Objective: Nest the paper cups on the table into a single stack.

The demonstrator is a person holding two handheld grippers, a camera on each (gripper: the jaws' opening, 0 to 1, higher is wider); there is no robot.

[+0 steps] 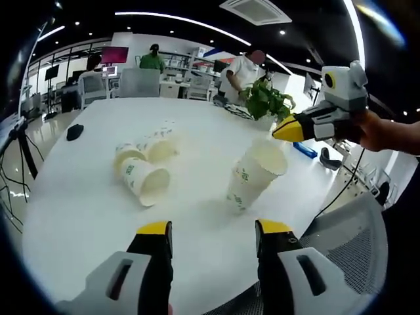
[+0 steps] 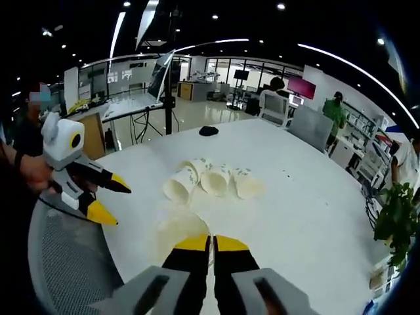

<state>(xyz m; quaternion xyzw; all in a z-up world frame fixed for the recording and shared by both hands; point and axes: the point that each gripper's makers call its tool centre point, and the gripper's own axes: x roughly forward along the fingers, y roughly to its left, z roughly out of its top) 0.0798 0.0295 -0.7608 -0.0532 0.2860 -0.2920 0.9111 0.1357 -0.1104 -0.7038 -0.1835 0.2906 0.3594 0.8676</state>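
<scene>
Left gripper (image 1: pixel 213 231): jaws apart, nothing between them, hovering over the near edge of the white table (image 1: pixel 85 216). Seen from the right gripper view, the same tool (image 2: pixel 113 202) sits off the table's edge, above a grey mesh chair (image 2: pixel 62 269), yellow tips spread.

Right gripper (image 2: pixel 212 244): jaws together, tips all but touching; whether they pinch a cup rim I cannot tell. Just beyond the tips stands the upright stack of paper cups (image 2: pixel 178 231), open mouth up. In the left gripper view this gripper (image 1: pixel 290 127) hangs above and just beside the stack (image 1: pixel 254 176), which reads as several nested cups leaning slightly.

Three loose cups lie on their sides mid-table, close together: nearest cup (image 1: pixel 147 182), middle cup (image 1: pixel 128 156), far cup (image 1: pixel 160 148). Bare tabletop lies between this cluster and the stack, and wide bare surface runs on toward the far edge.

Other items: dark small object (image 1: pixel 75 131) near the left far edge; potted plant (image 1: pixel 264 100) at the table's far right edge.

Room: open office, ceiling strip lights, tripod (image 2: pixel 168 98), monitors, people standing at desks behind.
</scene>
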